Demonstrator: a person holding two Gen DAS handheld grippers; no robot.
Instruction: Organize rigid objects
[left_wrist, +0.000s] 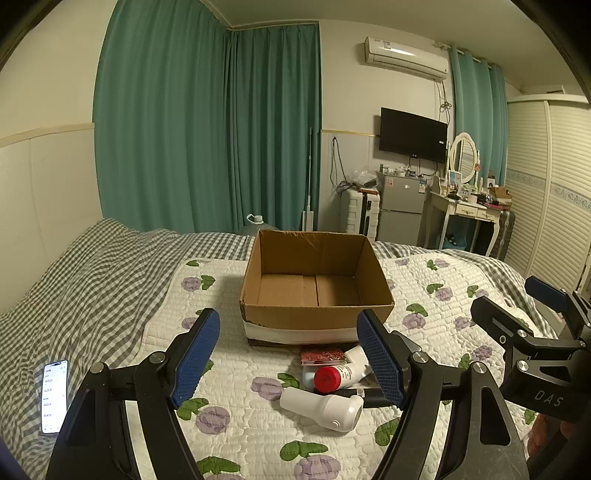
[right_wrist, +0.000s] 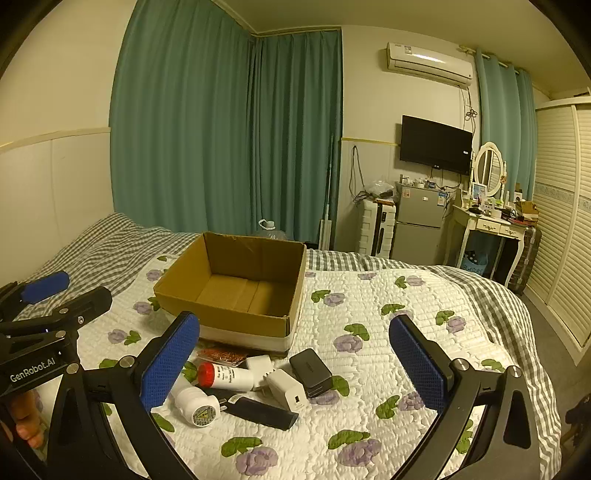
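An empty open cardboard box (left_wrist: 314, 280) (right_wrist: 236, 284) stands on the floral quilt. In front of it lies a pile of small objects: a white tube with a red cap (left_wrist: 334, 376) (right_wrist: 225, 376), a white handheld device (left_wrist: 321, 406) (right_wrist: 195, 404), a patterned red card (left_wrist: 322, 357) (right_wrist: 221, 356), a white charger (right_wrist: 286, 391), a black case (right_wrist: 310, 371) and a black bar (right_wrist: 264, 410). My left gripper (left_wrist: 295, 362) is open above the pile. My right gripper (right_wrist: 295, 365) is open above the pile too. Both are empty.
A lit phone (left_wrist: 55, 395) lies on the checked sheet at the left. The bed's right edge (right_wrist: 532, 332) drops to the floor by a louvred wardrobe (right_wrist: 561, 221). A fridge (right_wrist: 417, 225) and dressing table (right_wrist: 491, 229) stand beyond.
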